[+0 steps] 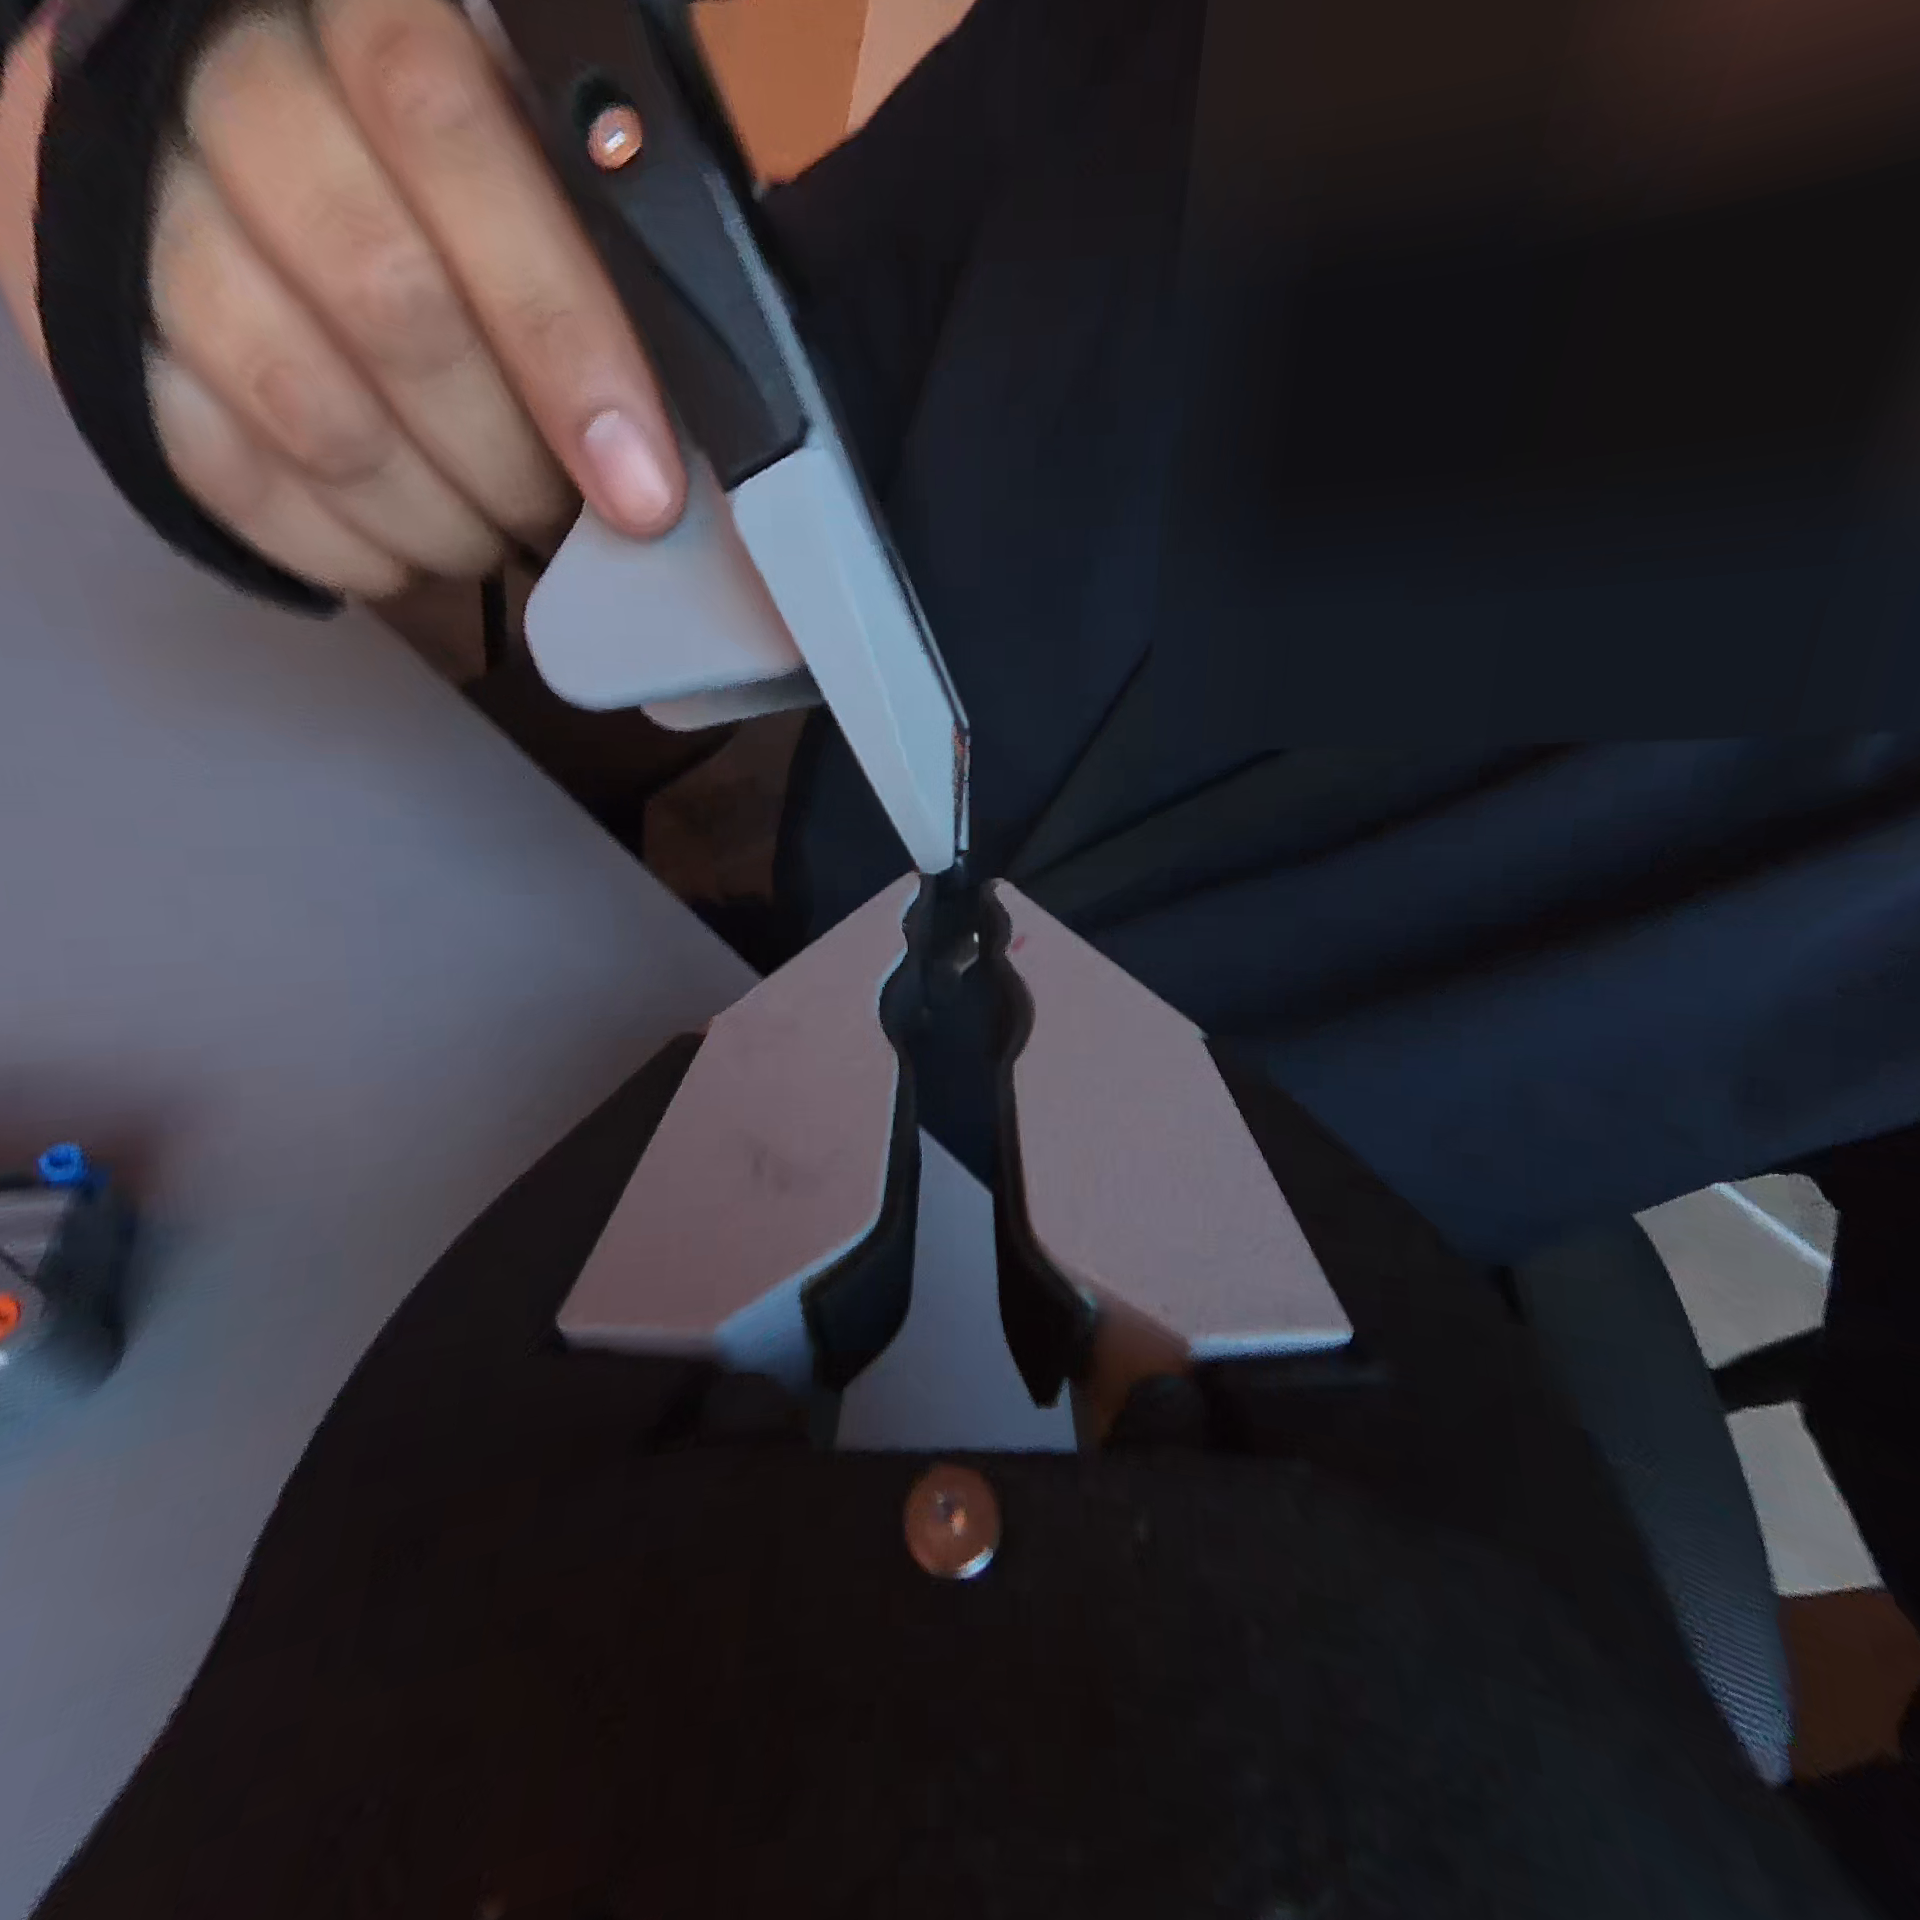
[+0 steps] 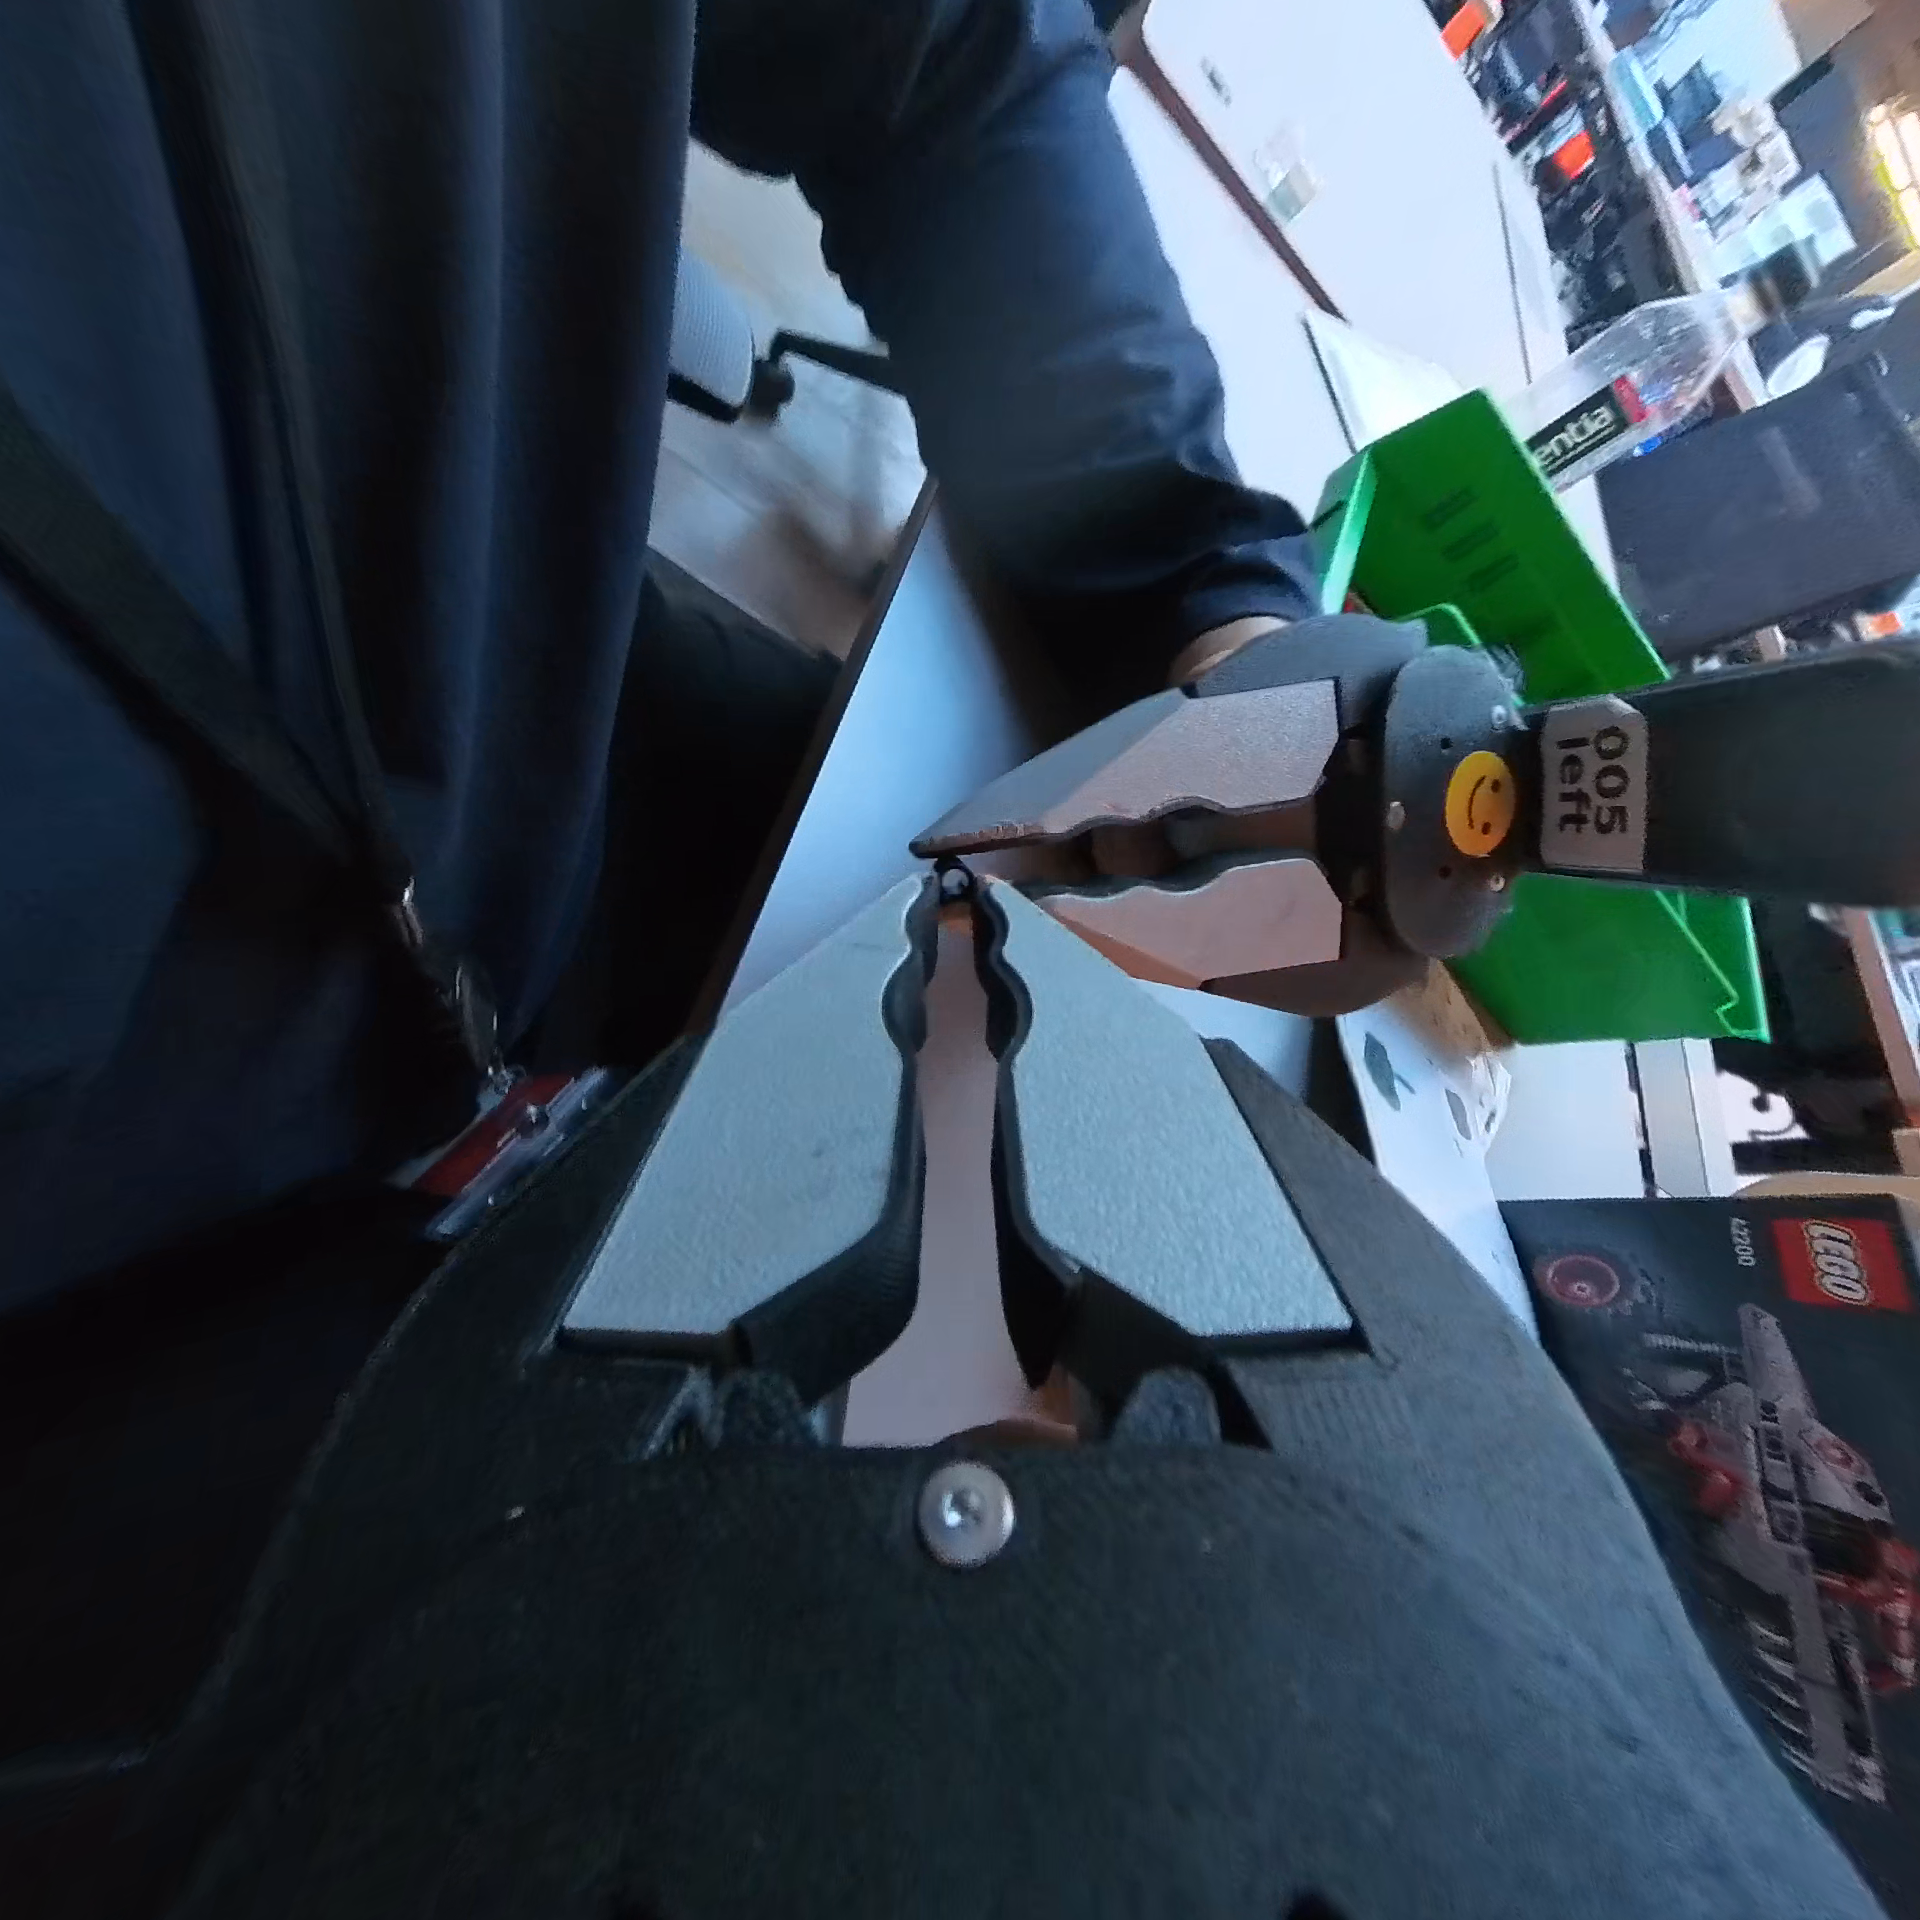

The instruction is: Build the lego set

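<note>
Both grippers are meeting tip to tip above the edge of the white surface. The left gripper and the right gripper are each closing on one small black lego piece pinched between their tips. A partly built lego model is sitting well apart on the surface, to the left.

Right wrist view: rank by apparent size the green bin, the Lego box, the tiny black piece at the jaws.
1. green bin, partly hidden by the left gripper
2. Lego box, cut off by the frame edge, so its order against the bin is unsure
3. small black piece, clearly smallest
</note>
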A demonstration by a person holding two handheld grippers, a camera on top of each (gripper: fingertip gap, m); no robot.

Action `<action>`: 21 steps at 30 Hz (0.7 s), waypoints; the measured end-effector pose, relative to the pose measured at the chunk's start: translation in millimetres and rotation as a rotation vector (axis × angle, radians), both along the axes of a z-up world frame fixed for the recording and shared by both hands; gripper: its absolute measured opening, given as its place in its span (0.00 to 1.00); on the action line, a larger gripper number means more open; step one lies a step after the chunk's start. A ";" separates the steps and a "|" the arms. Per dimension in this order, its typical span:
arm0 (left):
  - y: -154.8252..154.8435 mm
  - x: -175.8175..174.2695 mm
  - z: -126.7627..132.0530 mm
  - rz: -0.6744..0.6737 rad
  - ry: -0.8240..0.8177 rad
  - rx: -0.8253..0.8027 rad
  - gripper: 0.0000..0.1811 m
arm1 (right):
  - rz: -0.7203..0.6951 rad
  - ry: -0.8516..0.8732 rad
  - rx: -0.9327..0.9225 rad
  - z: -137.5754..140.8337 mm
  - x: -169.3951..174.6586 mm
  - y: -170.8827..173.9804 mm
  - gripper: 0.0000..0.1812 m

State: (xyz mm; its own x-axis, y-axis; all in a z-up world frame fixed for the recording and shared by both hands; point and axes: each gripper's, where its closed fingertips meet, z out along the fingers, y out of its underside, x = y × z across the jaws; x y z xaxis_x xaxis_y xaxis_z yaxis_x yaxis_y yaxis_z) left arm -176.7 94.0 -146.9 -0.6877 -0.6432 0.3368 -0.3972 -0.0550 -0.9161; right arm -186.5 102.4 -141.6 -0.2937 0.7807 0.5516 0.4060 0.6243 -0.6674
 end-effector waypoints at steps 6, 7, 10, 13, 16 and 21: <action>1.4 1.9 11.0 0.017 -0.089 -0.003 0.02 | 0.031 0.097 -0.086 15.3 -3.1 -4.6 0.04; 1.1 1.2 10.9 0.016 -0.092 0.000 0.02 | 0.029 0.099 -0.083 15.7 -3.6 -3.9 0.04; 0.7 0.0 9.7 0.015 -0.091 0.010 0.02 | 0.027 0.079 -0.059 13.5 -4.0 -2.3 0.02; 0.0 0.3 6.4 0.019 -0.078 0.025 0.02 | 0.032 0.056 -0.052 10.6 -4.2 -2.7 0.02; 1.8 -0.8 1.2 0.018 -0.045 0.020 0.02 | 0.025 0.023 -0.008 5.2 -4.3 -1.3 0.03; 5.4 0.2 -9.1 0.045 -0.019 0.083 0.02 | 0.010 -0.039 0.055 -4.6 -2.4 2.0 0.02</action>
